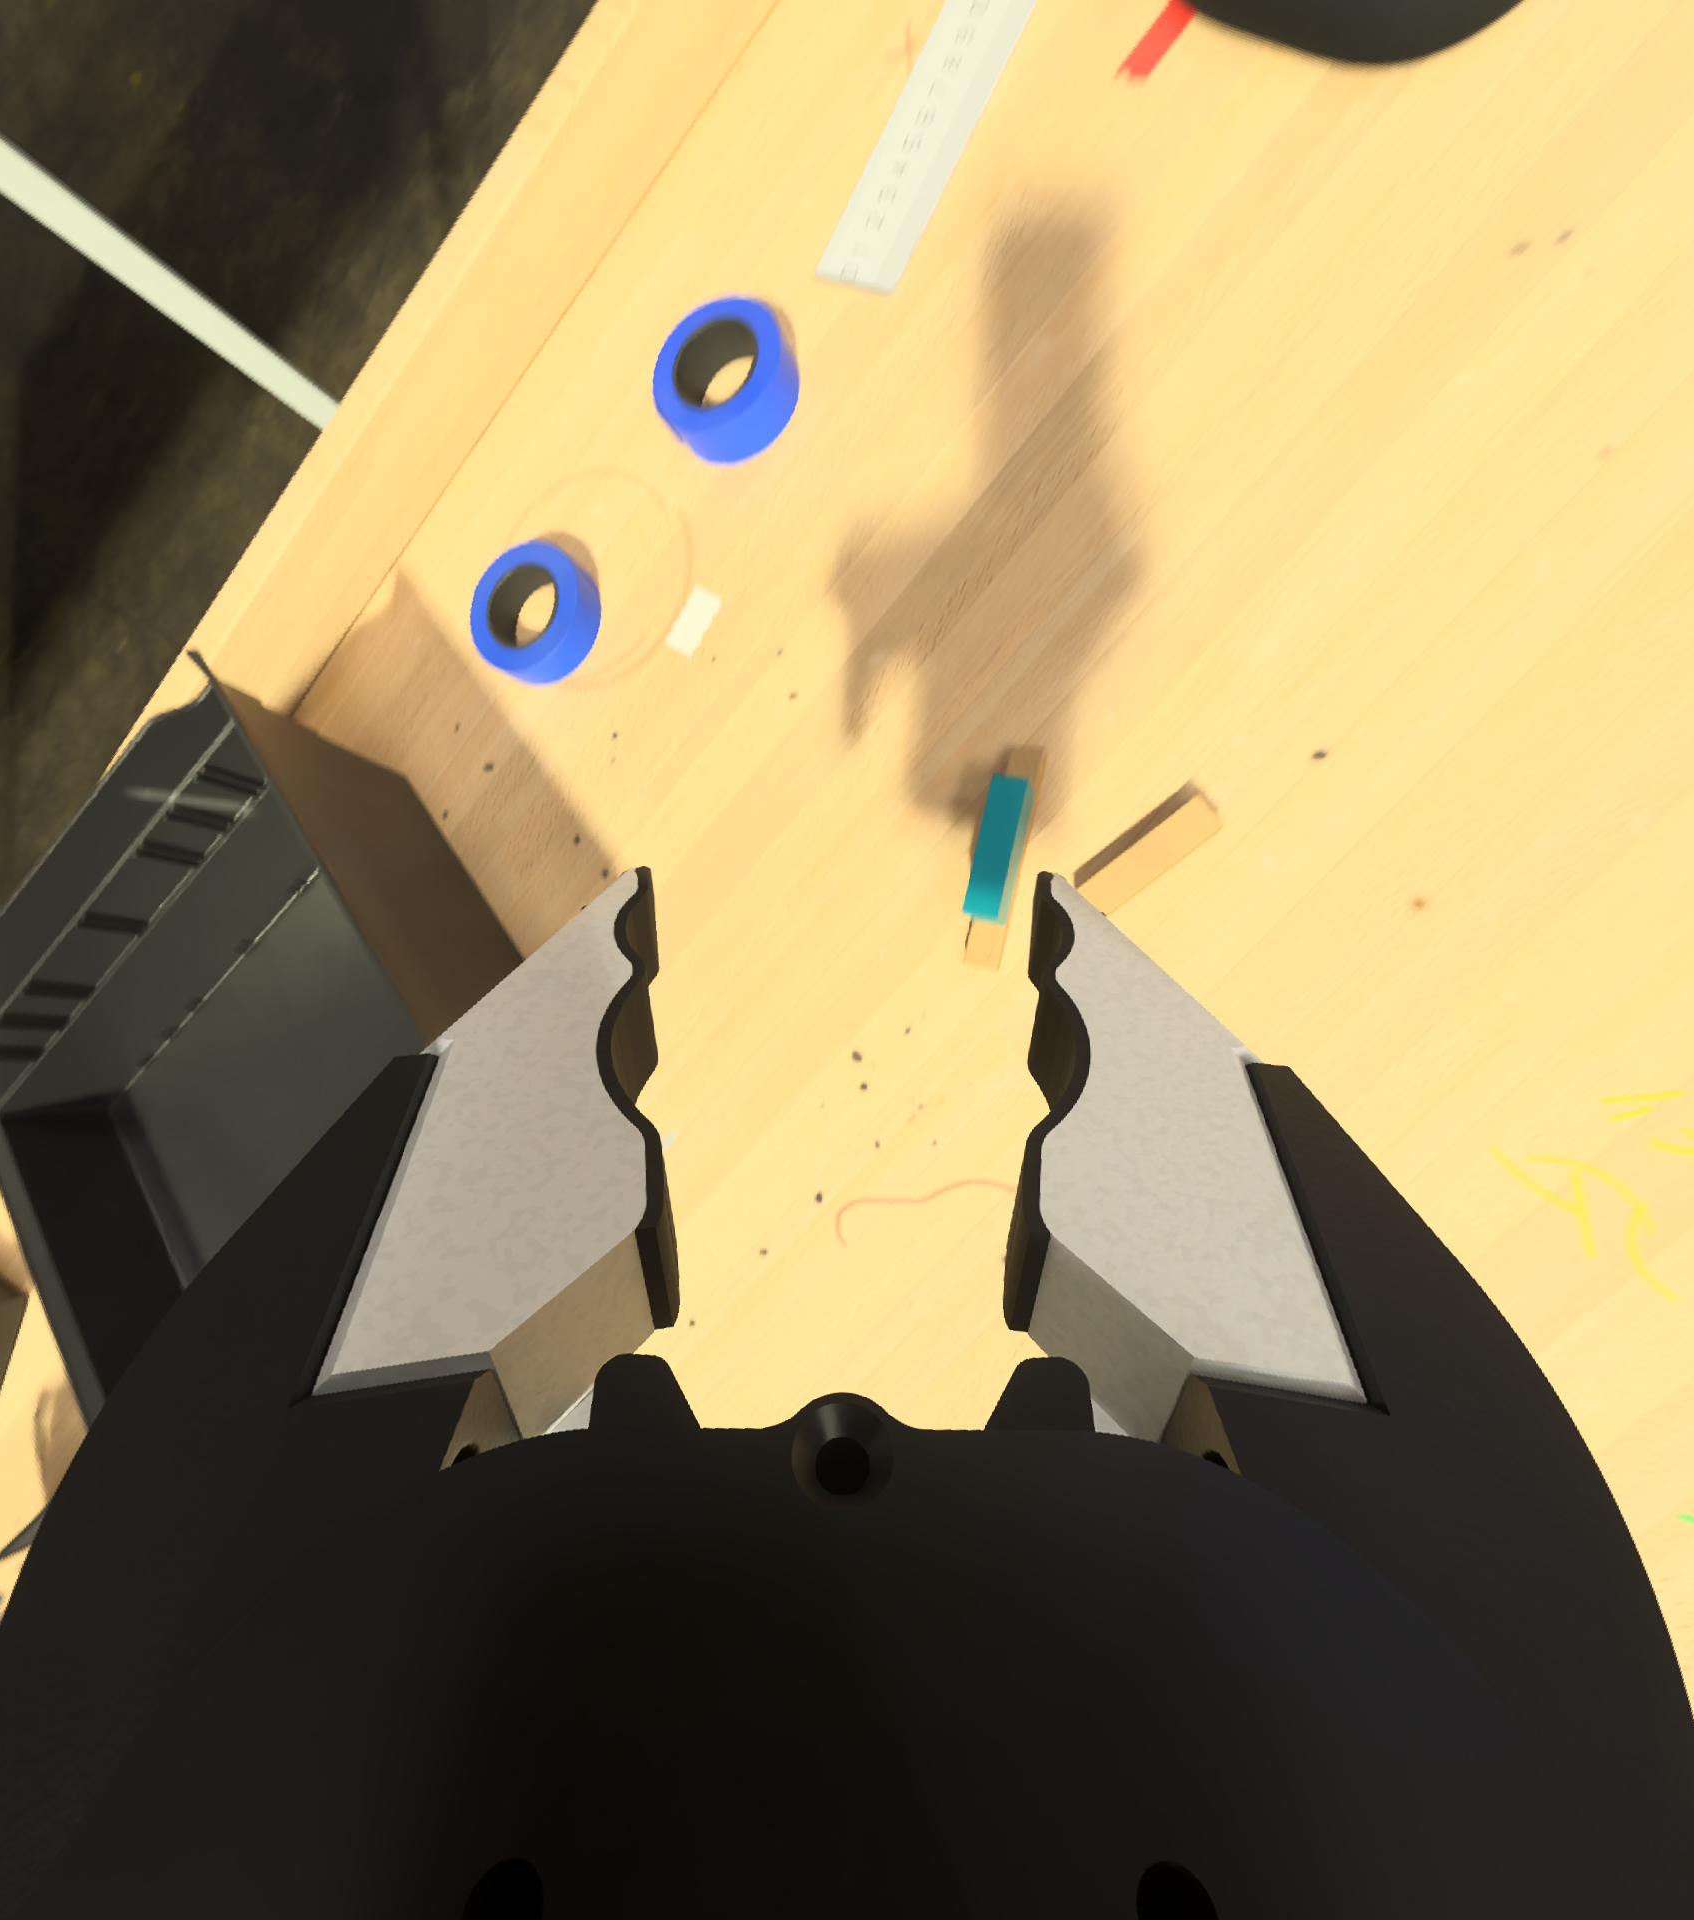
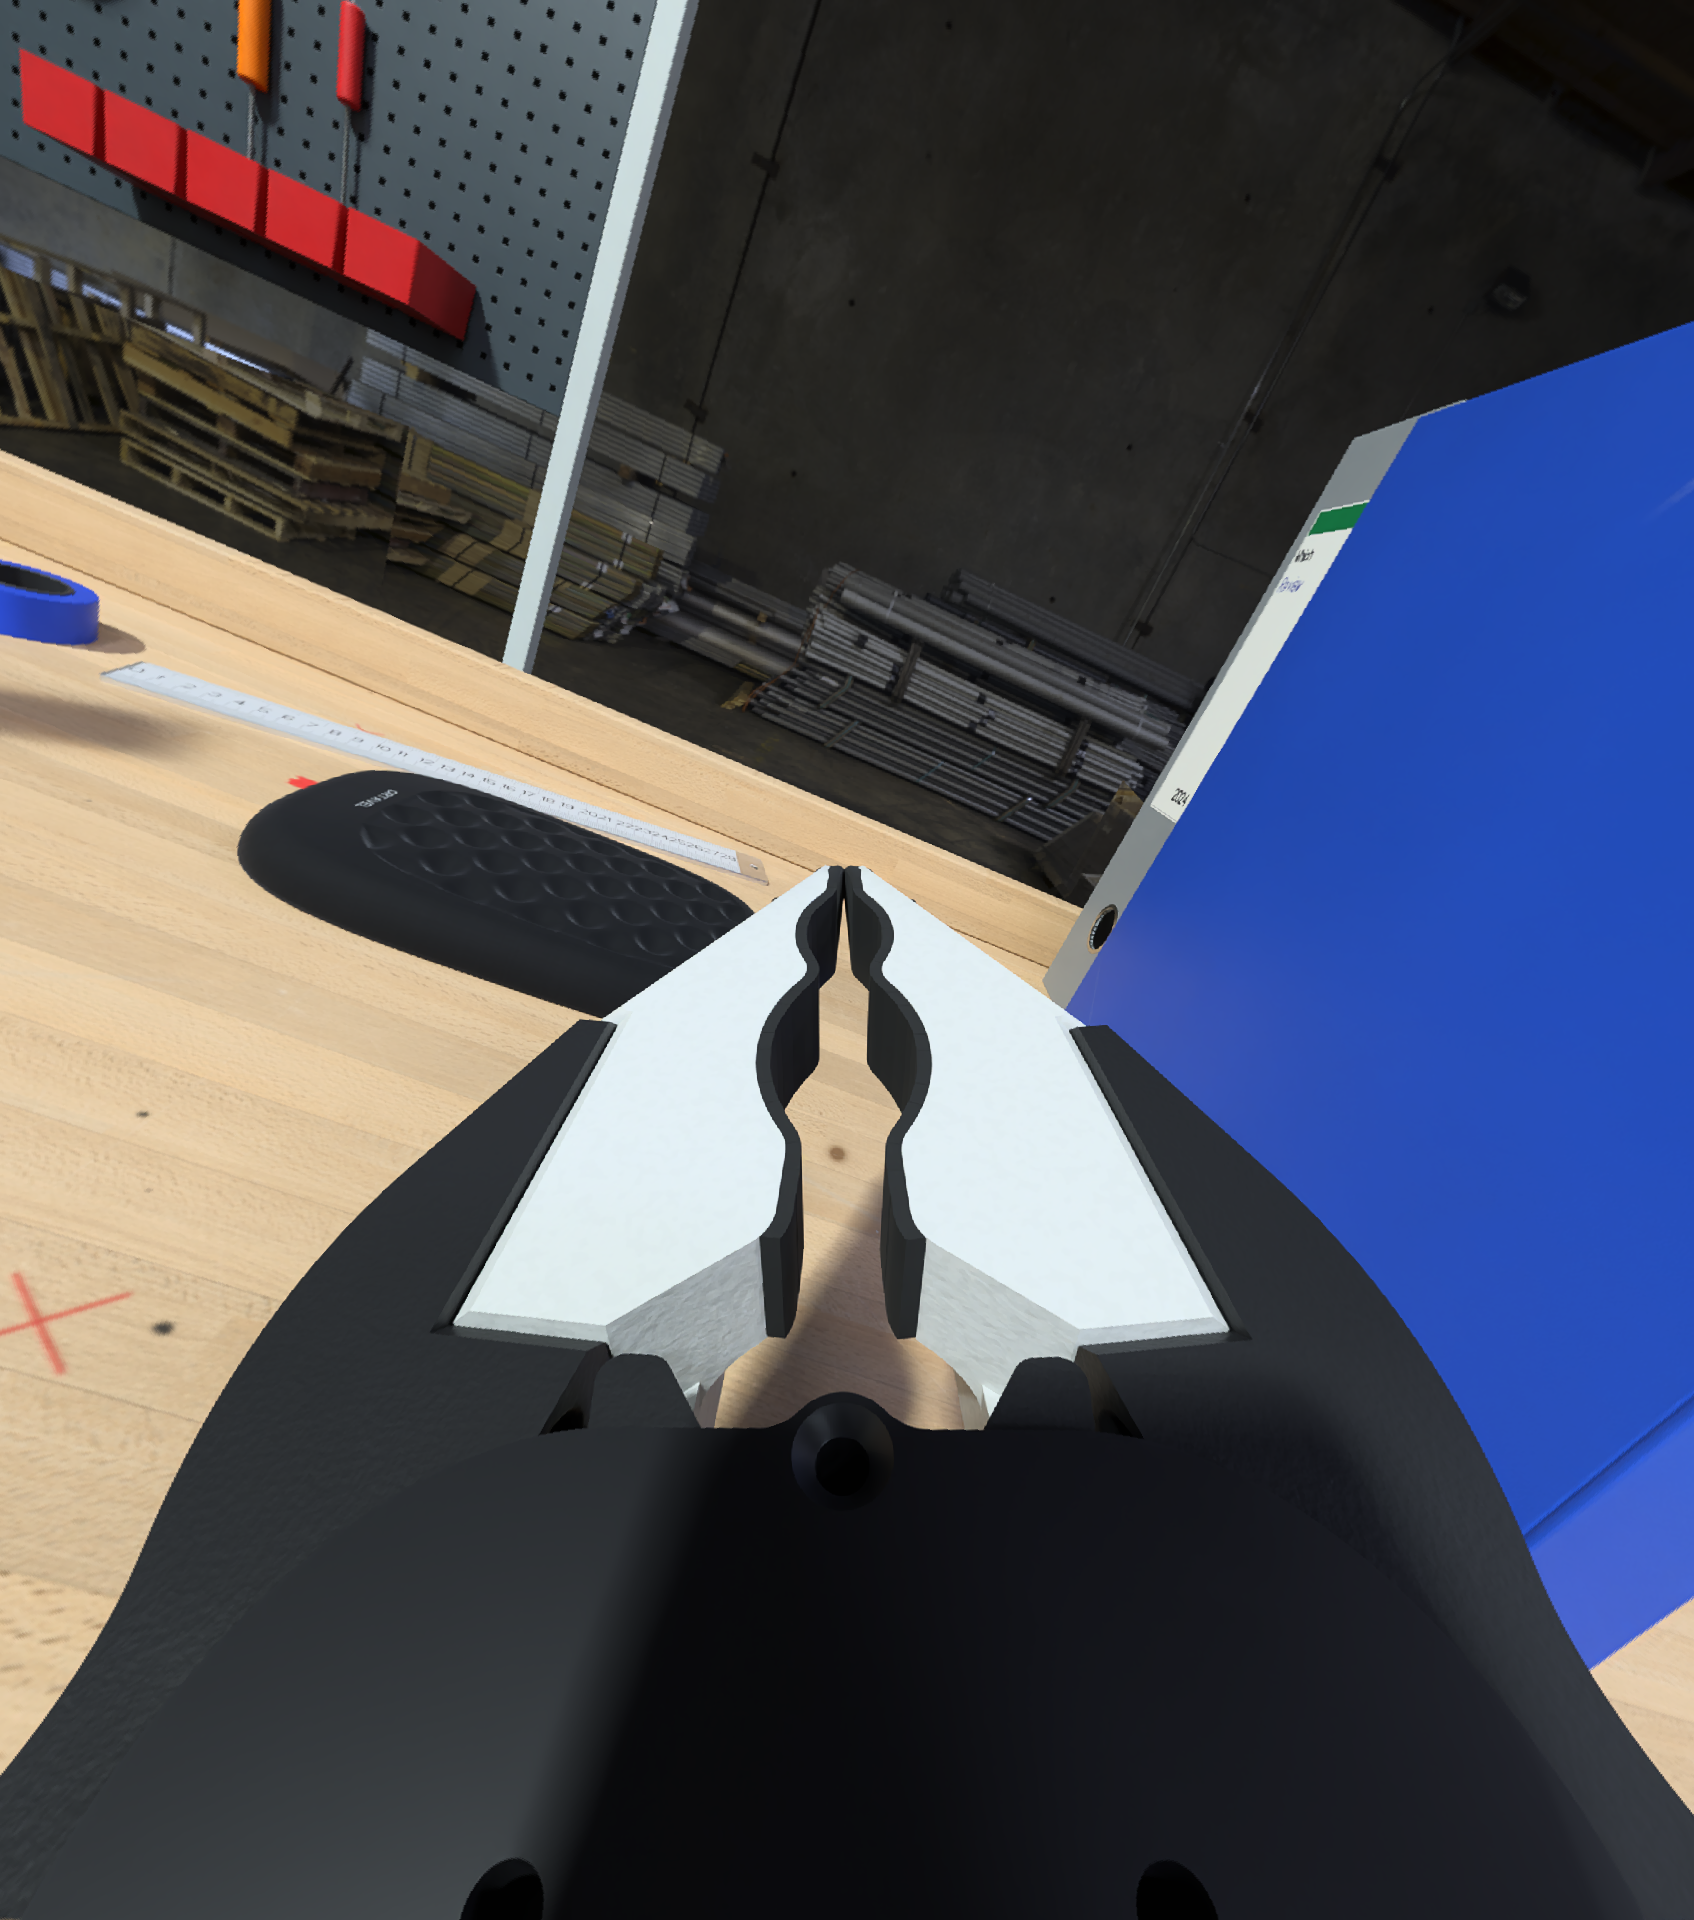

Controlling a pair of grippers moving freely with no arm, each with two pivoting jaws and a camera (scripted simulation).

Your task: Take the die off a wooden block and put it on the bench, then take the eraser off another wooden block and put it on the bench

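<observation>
In the left wrist view a teal eraser lies on a small wooden block on the light wooden bench. A second wooden block lies bare just to its right. A small white die sits on the bench farther off, near a blue tape roll. My left gripper is open and empty, above the bench, with the eraser just beyond its right fingertip. My right gripper is shut and empty, low over the bench, away from these objects.
Two blue tape rolls and a white ruler lie on the far bench. A black bin stands at the left edge. In the right wrist view a black wrist rest, ruler, tape roll and blue binder surround my gripper.
</observation>
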